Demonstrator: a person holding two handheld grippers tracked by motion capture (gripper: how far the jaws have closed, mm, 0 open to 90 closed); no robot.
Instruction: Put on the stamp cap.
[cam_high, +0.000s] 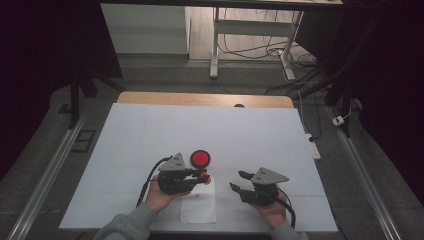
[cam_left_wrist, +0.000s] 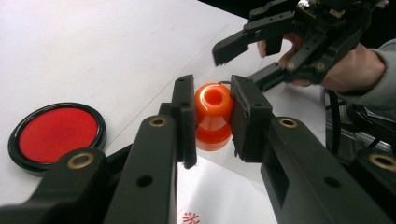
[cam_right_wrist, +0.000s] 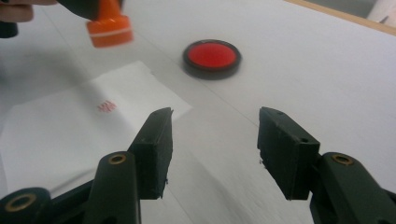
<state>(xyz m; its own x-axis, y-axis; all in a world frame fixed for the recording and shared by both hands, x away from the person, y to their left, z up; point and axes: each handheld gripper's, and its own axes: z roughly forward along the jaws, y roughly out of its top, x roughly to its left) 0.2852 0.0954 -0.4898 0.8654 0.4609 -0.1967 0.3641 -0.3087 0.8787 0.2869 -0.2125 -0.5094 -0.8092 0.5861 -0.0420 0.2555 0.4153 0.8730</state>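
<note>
- The orange stamp (cam_left_wrist: 213, 114) is clamped by its knob between the pads of the left gripper (cam_left_wrist: 212, 119); it is held just above the white paper slip (cam_high: 198, 204), past the slip's far edge, with its printing face downward.
- The right gripper (cam_right_wrist: 215, 149) is seen with its jaws spread and nothing between them, off the paper's right side.
- A red mark (cam_right_wrist: 106, 106) is already printed on the slip.
- The red ink pad (cam_high: 200, 158) lies just beyond the stamp on the white table cover (cam_high: 150, 130).
- The step in hand is judged to be carrying the stamp clear of the paper; it is best kept level and lifted straight, so that the fresh print is not smeared.
- The slip may need steadying by the free gripper, since it could be dragged.
</note>
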